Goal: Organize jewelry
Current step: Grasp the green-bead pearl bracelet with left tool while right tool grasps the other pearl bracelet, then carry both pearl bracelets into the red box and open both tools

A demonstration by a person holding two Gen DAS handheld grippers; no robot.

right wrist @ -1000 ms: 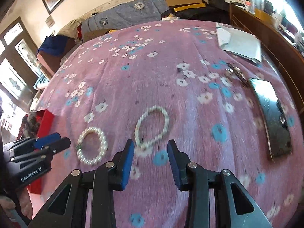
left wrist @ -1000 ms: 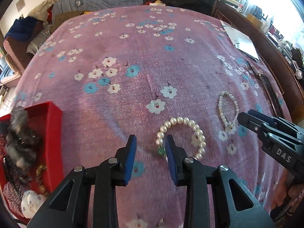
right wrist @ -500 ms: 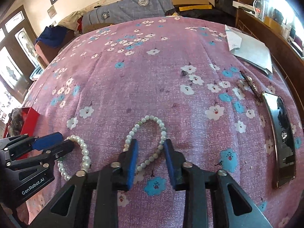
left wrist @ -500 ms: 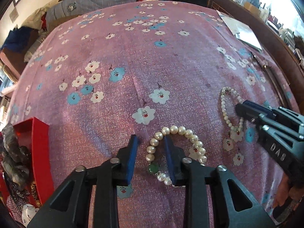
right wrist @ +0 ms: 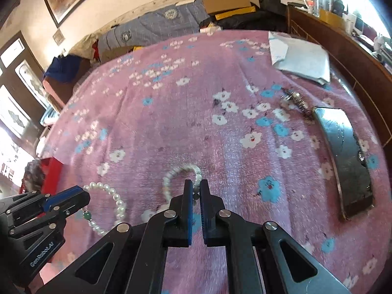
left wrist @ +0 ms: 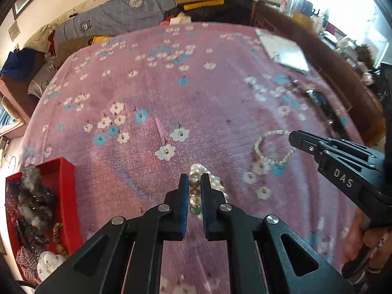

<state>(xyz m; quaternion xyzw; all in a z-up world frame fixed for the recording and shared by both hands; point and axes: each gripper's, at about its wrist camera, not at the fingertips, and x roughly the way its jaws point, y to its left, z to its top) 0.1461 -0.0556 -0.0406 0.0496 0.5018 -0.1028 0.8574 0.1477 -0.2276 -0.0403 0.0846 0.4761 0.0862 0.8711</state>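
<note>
The left gripper [left wrist: 195,183] is seen closed on the large pearl bracelet [left wrist: 196,172], whose beads are pinched between the two blue pads. A green bead [left wrist: 195,211] of this bracelet is visible in the gap between the fingers, nearer to the camera. In the right wrist view the same bracelet [right wrist: 115,196] is seen on the near left, its loop hanging partly above the pink flowered blanket [right wrist: 196,127]; whether the low part touches the blanket cannot be told.

The right gripper [right wrist: 195,188] is closed on the small pearl bracelet [right wrist: 180,171], which is held at its near right side. The rest of its loop is spread toward the far left of the fingertips. In the left wrist view this small bracelet [left wrist: 269,147] is seen at the right, with the tip of the right gripper [left wrist: 294,138] at its far right edge. The two bracelets are near each other but apart.

A red box [left wrist: 67,196] is placed at the near left of the blanket. Inside it a grey furry item [left wrist: 34,196] and other mixed pieces are lying. At the right side of the blanket a dark shiny tray [right wrist: 348,156] is found, and just beyond its far end a metal chain [right wrist: 295,100]. At the far right corner some white papers [right wrist: 303,58] are laid.
</note>
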